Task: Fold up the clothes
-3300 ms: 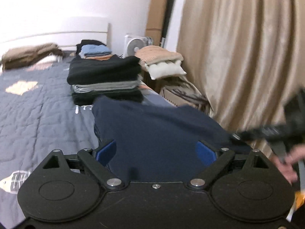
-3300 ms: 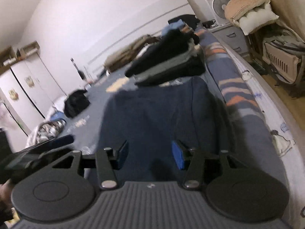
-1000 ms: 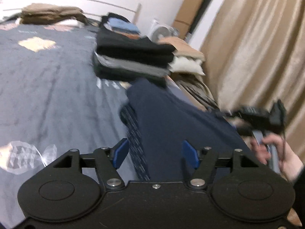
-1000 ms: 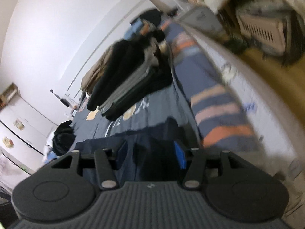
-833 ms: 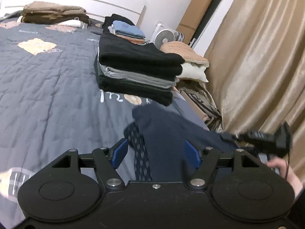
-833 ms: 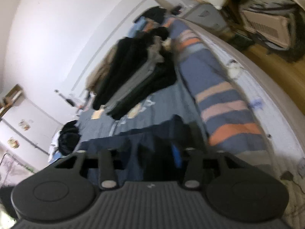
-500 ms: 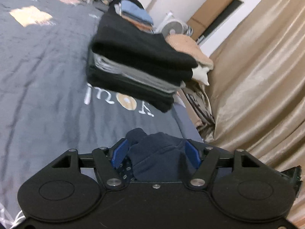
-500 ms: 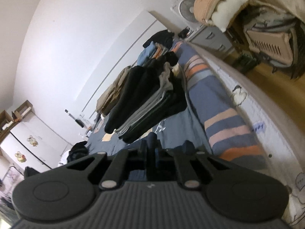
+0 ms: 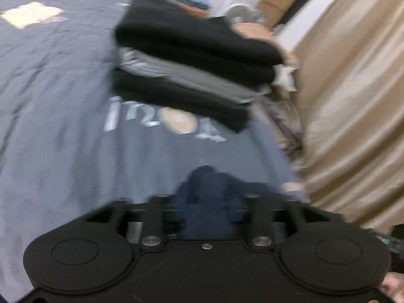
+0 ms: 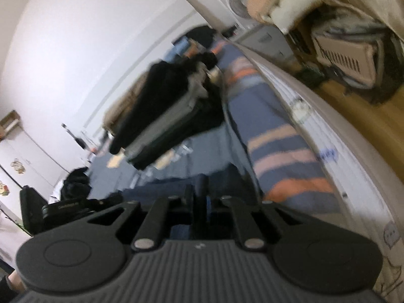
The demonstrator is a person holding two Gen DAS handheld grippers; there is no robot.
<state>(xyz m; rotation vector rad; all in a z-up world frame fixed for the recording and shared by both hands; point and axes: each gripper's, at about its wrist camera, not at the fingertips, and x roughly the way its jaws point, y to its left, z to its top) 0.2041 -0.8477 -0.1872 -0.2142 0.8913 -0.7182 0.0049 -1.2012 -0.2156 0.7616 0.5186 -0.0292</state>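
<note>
Navy garment (image 9: pixel 205 202) lies on the bed (image 9: pixel 63 126), bunched up between the left gripper (image 9: pixel 205 208) fingers; the same cloth runs across to the right gripper (image 10: pixel 200 202), where a thin fold stands pinched between its fingers.

Right fingers: have just been closing, now nearly together and clamped on that fold. Left fingers: apart, cloth mounded in the gap. Too blurred to say whether the pads actually press on it, so I read it as not gripped yet.

Judgement: mid-fold, one corner secured, the other side still to be taken.

To do it well:
- Close the left fingers on the hem edge, not the top of the mound, or only one layer comes up.
- Keep both grips level with each other so the fold line comes out straight.
- Lift only enough to clear the bed, then carry across; dragging will wrinkle the lower layer.

Ahead of the fingers, well apart: stack of folded clothes (image 9: pixel 192 70), black and grey. Beyond the bed edge to the right of the left fingers: beige curtain (image 9: pixel 353 101).
</note>
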